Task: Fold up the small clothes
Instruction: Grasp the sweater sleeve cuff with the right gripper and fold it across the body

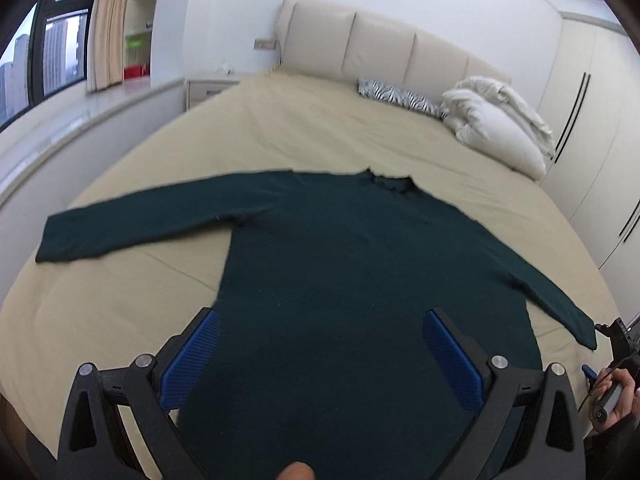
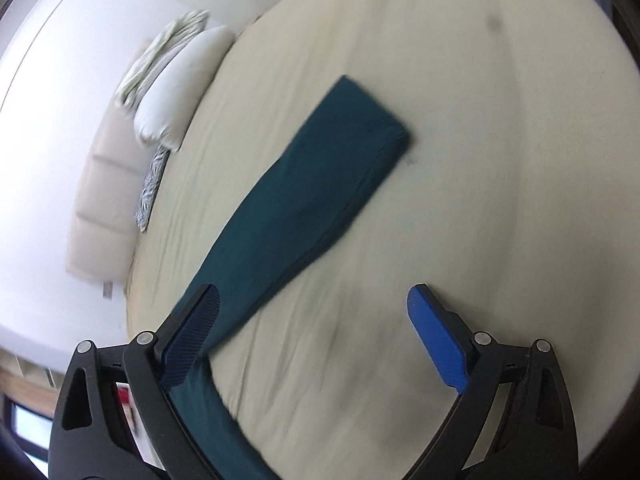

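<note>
Sweater (image 1: 352, 272), dark green, long-sleeved, lies flat and spread on the beige bed (image 1: 280, 128), collar toward the headboard, hem toward us. What we care about is the right sleeve (image 2: 320, 184): in the right wrist view it runs as a long strip diagonally, from under the near left finger up and away to its cuff (image 2: 380, 112) at upper right. So its long axis points away from the right tongs (image 2: 314, 316), and the cuff lies well ahead of the tips, not between them. Right tongs stand wide apart, nothing gripped; only bedsheet shows in the gap, with the sleeve passing beneath the left finger's side. Left tongs (image 1: 320, 344) also wide apart and holding nothing, hovering over the lower torso with the body centred between the fingers. Left sleeve (image 1: 136, 224) stretches far out to that view's left. We judge the right hand is the nearer one for the right sleeve and would need to reach forward along it to take the cuff. Frames are blurred, so contact is unclear.
</note>
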### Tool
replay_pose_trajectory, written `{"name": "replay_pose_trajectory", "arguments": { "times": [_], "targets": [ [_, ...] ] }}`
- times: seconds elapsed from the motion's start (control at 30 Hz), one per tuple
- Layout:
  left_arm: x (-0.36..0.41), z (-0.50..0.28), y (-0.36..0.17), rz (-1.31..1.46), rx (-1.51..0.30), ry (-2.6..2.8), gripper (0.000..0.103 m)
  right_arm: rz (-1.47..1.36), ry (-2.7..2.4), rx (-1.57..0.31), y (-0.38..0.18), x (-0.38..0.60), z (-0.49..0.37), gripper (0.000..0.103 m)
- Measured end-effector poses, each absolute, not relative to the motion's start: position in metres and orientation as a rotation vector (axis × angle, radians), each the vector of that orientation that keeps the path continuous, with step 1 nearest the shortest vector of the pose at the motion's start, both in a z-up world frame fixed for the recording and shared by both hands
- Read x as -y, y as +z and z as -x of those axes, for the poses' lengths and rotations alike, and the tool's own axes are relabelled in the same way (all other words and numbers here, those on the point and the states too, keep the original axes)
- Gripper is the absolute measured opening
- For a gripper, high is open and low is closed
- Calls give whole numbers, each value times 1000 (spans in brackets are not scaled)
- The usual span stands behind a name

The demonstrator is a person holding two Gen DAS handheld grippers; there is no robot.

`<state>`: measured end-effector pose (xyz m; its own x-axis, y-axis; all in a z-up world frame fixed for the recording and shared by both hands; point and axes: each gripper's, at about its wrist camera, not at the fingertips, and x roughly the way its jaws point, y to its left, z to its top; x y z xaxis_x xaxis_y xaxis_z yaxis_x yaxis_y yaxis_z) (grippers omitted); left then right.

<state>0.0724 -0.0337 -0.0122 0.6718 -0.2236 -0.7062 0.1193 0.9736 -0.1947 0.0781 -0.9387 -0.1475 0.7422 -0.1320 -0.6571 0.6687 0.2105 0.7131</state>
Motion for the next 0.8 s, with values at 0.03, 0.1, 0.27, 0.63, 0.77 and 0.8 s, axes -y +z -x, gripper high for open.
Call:
{"name": "replay_pose_trajectory", "arguments": {
  "times": [0.03, 0.1, 0.27, 0.63, 0.77, 0.8],
  "targets": [
    [37, -78, -15, 133, -839, -199, 103, -1247, -601, -505, -150, 946, -80, 95],
    [42, -90, -22, 154, -887, -219, 103, -1222, -612, -484, -149, 960, -89, 95],
    [58, -111, -34, 174, -908, -286, 103, -1165, -645, -475, -155, 993, -119, 71],
    [75, -168, -57, 334, -971, -472, 98, -902, -614, -580, -100, 998, -195, 9],
    [68, -181, -57, 417, -967, -510, 92, -638, -437, -617, -41, 921, -269, 8],
    [63, -183, -57, 446, -964, -516, 92, -572, -388, -626, -31, 892, -286, 8]
  ]
}}
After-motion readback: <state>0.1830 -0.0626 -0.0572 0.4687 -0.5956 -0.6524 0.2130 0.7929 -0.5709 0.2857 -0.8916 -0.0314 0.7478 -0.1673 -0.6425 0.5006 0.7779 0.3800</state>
